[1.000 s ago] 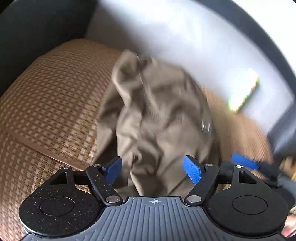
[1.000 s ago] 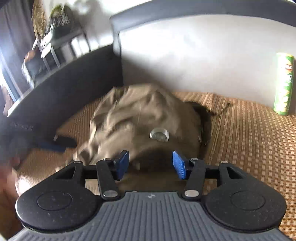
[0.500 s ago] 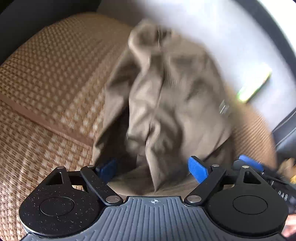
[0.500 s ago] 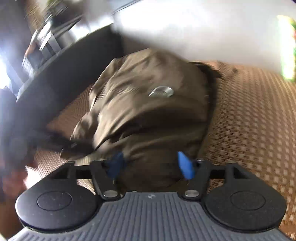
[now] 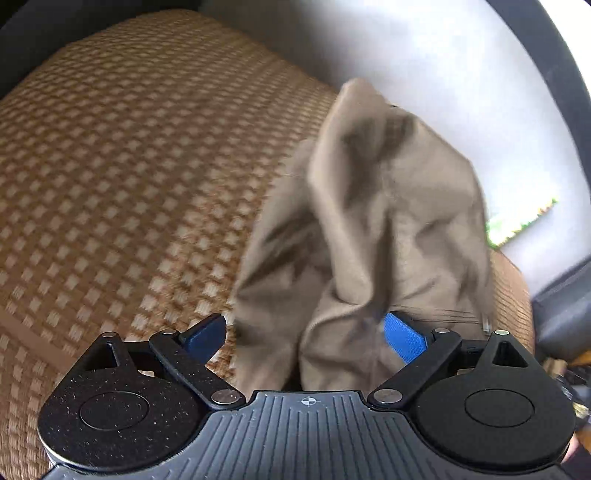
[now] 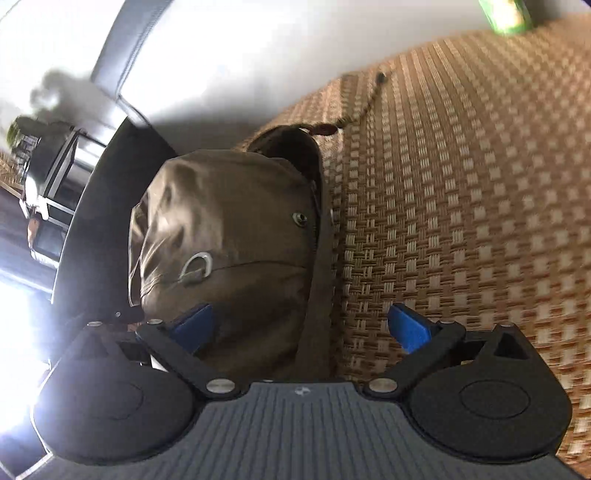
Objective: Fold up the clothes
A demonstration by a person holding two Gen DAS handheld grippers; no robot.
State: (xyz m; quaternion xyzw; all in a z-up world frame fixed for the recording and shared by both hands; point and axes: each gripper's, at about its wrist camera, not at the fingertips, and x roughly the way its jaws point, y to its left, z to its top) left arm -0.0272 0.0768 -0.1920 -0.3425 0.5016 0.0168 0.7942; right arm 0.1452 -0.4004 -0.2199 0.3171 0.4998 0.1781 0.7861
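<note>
- No readable writing anywhere: green can (image 6: 506, 14) at the top edge of the right wrist view too blurred for a brand; same can (image 5: 517, 225) a green-and-white smear in the left wrist view.
- Khaki-brown garment (image 5: 369, 229), a woven cloth, matte and creased, heaped in soft upright folds on the sofa seat (image 5: 129, 166), backed against the pale grey backrest (image 5: 424, 66).
- From the right wrist view, same garment (image 6: 229, 221) darker olive, bearing a metal D-ring (image 6: 197, 264) and a small round metal snap (image 6: 300, 218); a twisted brown cord (image 6: 365, 103) trailing from its far end over the seat.
- Seat cover (image 6: 461, 221) a basket-weave mat, tan and cream checks, coarse and flat.
- Left claw (image 5: 306, 332) spread wide and opening, blue pads (image 5: 404, 338) apart; a fold of cloth between them, possibly brushing the right pad, though blur prevents certainty; no clamp visible.
- Right claw (image 6: 299, 325) likewise spread wide and opening; garment's near edge between the blue pads (image 6: 408, 328), overlapping the left one, bare mat before the right one.
- Dark sofa armrest (image 6: 96, 206) beside the garment.
</note>
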